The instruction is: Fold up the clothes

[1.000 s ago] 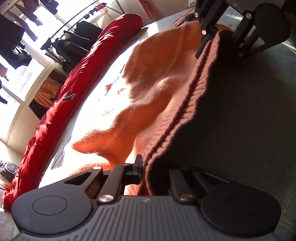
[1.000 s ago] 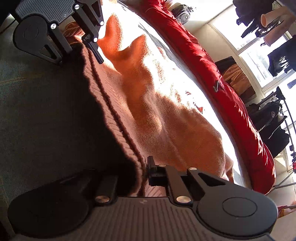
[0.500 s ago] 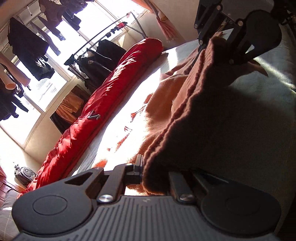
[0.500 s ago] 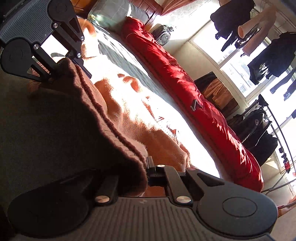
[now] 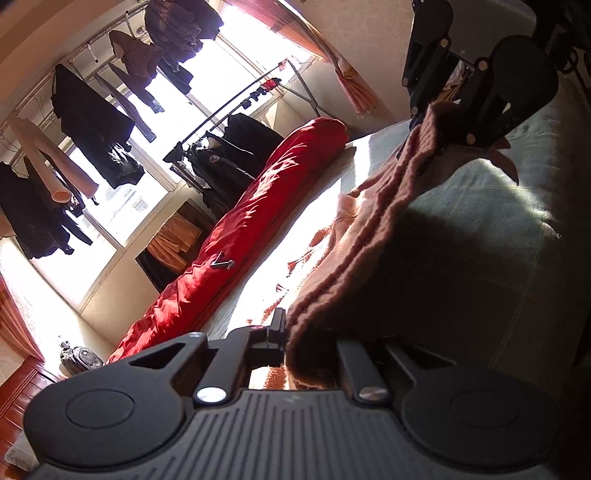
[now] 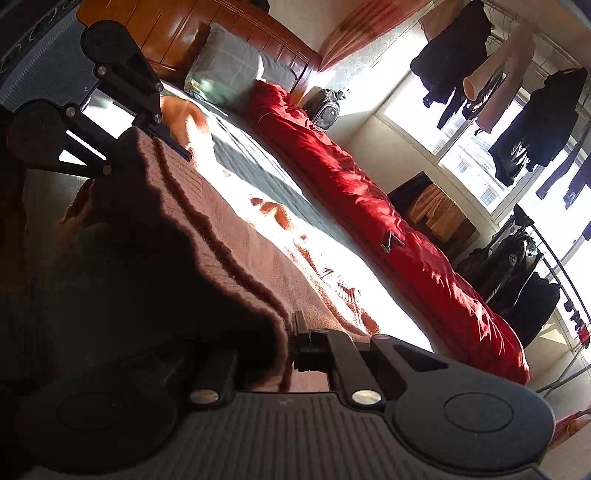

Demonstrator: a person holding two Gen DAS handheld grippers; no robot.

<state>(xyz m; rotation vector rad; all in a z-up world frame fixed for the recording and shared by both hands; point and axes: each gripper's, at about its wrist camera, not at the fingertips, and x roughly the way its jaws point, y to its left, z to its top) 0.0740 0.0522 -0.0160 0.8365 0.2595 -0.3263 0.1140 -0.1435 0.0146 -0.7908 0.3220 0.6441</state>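
Observation:
An orange knitted sweater (image 5: 354,254) hangs by its ribbed hem between both grippers above the bed. My left gripper (image 5: 295,332) is shut on one end of the hem, and the knit covers its right finger. In the same view my right gripper (image 5: 439,125) grips the hem's far end at the upper right. In the right wrist view the sweater (image 6: 229,236) drapes down toward the sunlit sheet. My right gripper (image 6: 284,339) is shut on the hem there, and the left gripper (image 6: 147,133) holds the other end at the upper left.
A red duvet (image 5: 240,243) lies rolled along the far side of the grey-green bed (image 5: 491,229). Dark clothes hang on a rack (image 5: 229,155) and rails by the windows. A pillow (image 6: 229,70) and a wooden headboard (image 6: 155,33) close the bed's end. A backpack (image 6: 325,107) sits on the floor.
Both grippers have risen with the hem, lifting the sweater off the bed. The view has tilted up, so more of the window and hanging clothes shows.

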